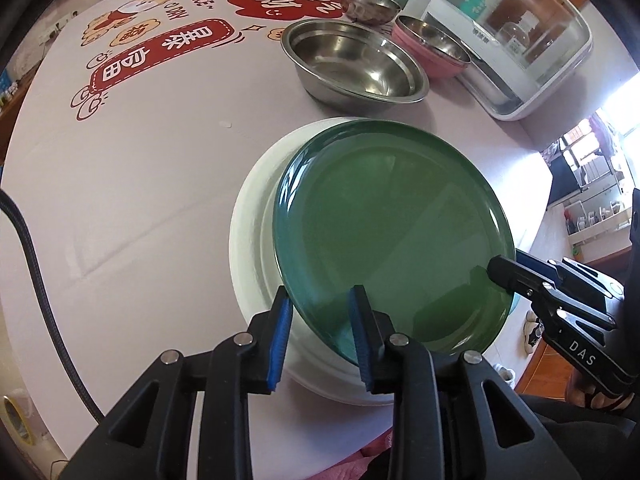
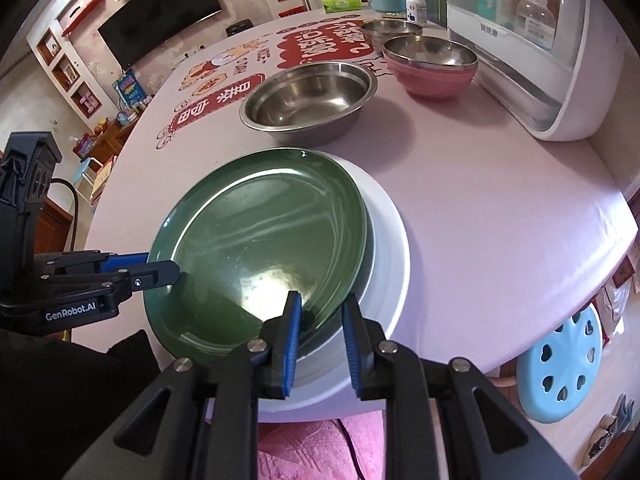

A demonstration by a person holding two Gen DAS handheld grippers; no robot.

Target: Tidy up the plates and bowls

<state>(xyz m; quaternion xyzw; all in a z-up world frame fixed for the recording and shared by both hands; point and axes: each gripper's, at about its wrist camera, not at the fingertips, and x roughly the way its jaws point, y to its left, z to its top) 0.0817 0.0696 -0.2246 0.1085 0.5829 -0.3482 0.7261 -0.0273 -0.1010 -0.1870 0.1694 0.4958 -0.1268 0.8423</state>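
Note:
A green plate (image 1: 392,232) is held over a white plate (image 1: 252,224) near the table's front edge, tilted. My left gripper (image 1: 320,332) is shut on the green plate's left rim. My right gripper (image 2: 320,328) is shut on its right rim, and shows in the left wrist view (image 1: 516,280). In the right wrist view the green plate (image 2: 260,240) covers most of the white plate (image 2: 388,256), and the left gripper (image 2: 160,270) pinches its far edge. A large steel bowl (image 1: 352,64) stands behind the plates.
A pink bowl with a steel bowl nested in it (image 2: 432,68) and a small steel bowl (image 2: 390,30) stand at the back. A white lidded cabinet (image 2: 532,52) fills the right side. A blue stool (image 2: 560,372) stands beside the table's edge.

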